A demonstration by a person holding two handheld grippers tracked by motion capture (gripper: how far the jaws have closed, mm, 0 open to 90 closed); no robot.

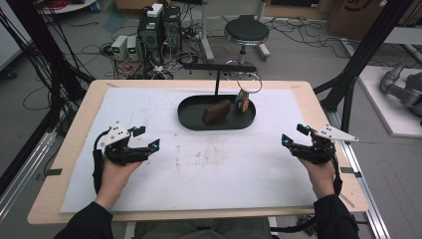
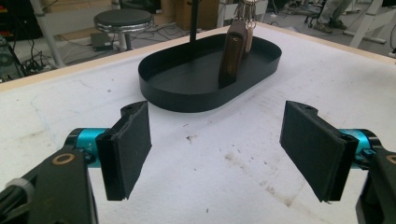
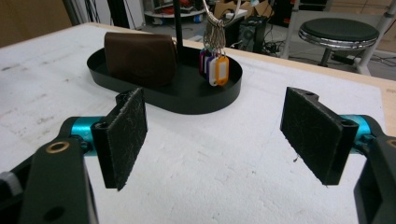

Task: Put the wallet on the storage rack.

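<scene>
On the table (image 1: 64,164), everything is placed against the black oval tray (image 1: 189,119):

Left gripper (image 1: 147,138): held in the person's left hand (image 1: 115,174), well to the left of the tray and nearer the person; it hangs over the white sheet. In the left gripper view its fingers (image 2: 128,147) stand wide apart with bare sheet between the pads, gripping nothing, and the tray lies ahead beyond the gap.

White sheet (image 1: 224,169): covers most of the table under the tray; faint dirty marks show on it just in front of the tray, on the person's side.

Tray: sits on the sheet at the far middle of the table, between the two grippers and farther from the person than both.

Brown wallet (image 1: 216,112): inside the tray, near its middle, standing on edge and leaning.

Stand post (image 1: 217,82): a thin black upright rising from the tray's far side, carrying a crossbar above it.

Key ring with coloured tags (image 1: 243,102): hangs from the crossbar at the tray's right end, the tags reaching down inside the tray just right of the wallet.

Right gripper (image 1: 294,136): held in the person's right hand (image 1: 321,174), well to the right of the tray and nearer the person. In the right gripper view its fingers (image 3: 123,135) are spread wide and empty.
</scene>
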